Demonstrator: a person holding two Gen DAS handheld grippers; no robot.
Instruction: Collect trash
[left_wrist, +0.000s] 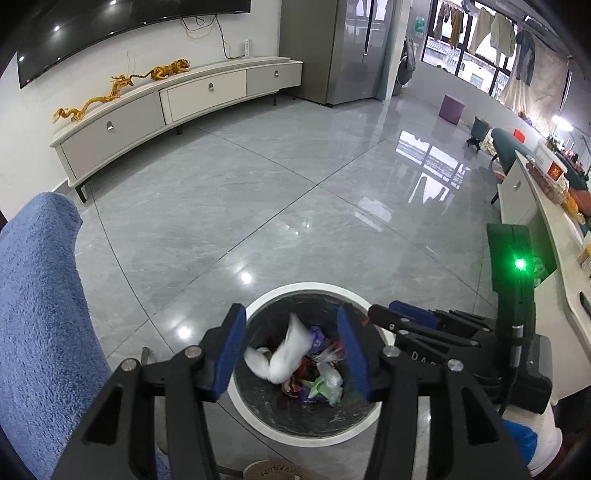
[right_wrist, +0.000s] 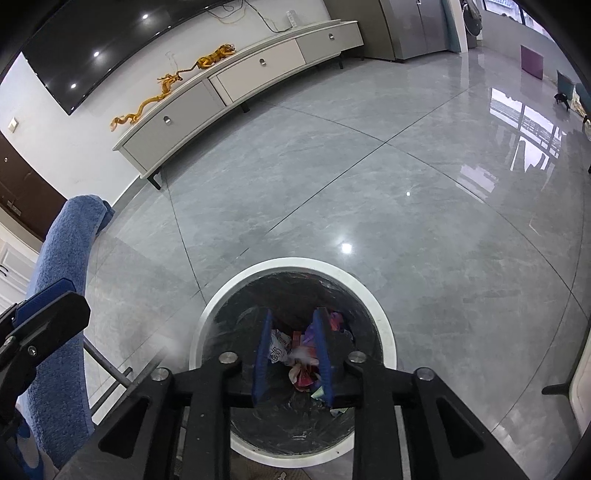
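A: Both grippers over the bin (left_wrist: 258, 301)?
B: Yes. The left gripper (left_wrist: 291, 350) gapes, white tissue (left_wrist: 286, 360) blurred between its pads, apparently loose. The right gripper (right_wrist: 293, 356) stands parted, empty; wrappers (right_wrist: 303, 369) lie inside.

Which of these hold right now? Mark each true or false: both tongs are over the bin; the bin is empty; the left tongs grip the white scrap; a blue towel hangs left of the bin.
1. Both tongs, left tongs and right tongs, are over the bin: true.
2. The bin is empty: false; colourful wrappers lie inside.
3. The left tongs grip the white scrap: false; it is blurred, loose between open pads.
4. A blue towel hangs left of the bin: true.
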